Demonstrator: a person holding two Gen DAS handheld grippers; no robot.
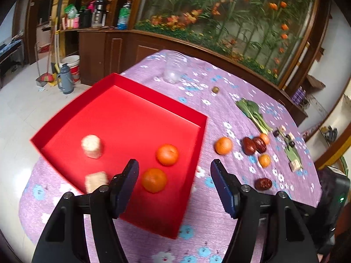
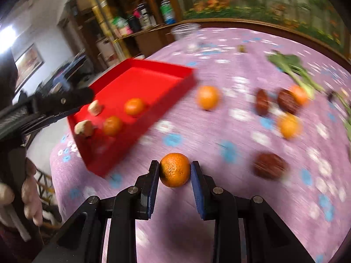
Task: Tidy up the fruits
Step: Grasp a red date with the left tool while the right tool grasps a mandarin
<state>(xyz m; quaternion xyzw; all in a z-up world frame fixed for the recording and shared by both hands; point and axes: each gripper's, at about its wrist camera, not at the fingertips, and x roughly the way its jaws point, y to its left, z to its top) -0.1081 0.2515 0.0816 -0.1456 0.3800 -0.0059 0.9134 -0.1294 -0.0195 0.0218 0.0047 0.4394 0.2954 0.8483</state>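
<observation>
My right gripper is shut on a tangerine, both pads pressing its sides, just above the purple flowered tablecloth. The red tray sits on the table's left part. In it lie two tangerines and two beige corn pieces. My left gripper hangs open over the tray's near right corner with nothing in its grip. On the cloth to the right lie a loose tangerine, two smaller ones and several red dates.
A clear plastic cup stands at the far side of the table. A leafy green and small cut pieces lie at the right. A hand shows at the left edge of the right wrist view. A wooden cabinet stands behind the table.
</observation>
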